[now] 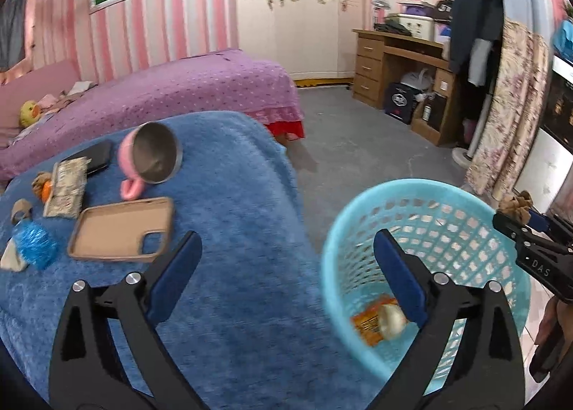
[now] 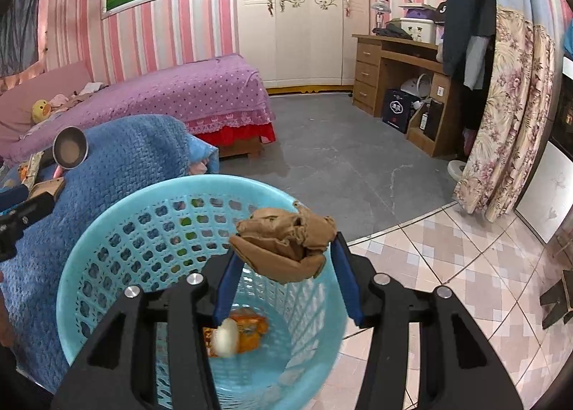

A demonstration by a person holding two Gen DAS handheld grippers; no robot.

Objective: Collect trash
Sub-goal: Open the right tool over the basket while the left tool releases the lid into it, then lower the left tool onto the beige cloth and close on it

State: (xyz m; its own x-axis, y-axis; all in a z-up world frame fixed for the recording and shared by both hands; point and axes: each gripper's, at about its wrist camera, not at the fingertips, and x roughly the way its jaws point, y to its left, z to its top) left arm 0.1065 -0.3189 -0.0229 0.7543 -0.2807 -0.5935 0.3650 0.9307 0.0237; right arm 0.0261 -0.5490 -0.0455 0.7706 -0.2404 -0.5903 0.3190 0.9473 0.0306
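light blue basket (image 2: 107, 241), brown crumpled paper (image 2: 286, 245), blue blanket (image 1: 232, 195).

Left wrist view looks down and forward over the blue blanket (image 1: 229, 231), close above it, with the basket (image 1: 343, 231) at 4 o'clock. Right wrist view sits just over the basket (image 2: 107, 231), facing the same way, blanket at 9 o'clock. Both share basket, blanket, bed (image 1: 179, 87), wardrobe (image 1: 304, 16) and desk (image 1: 394, 52).
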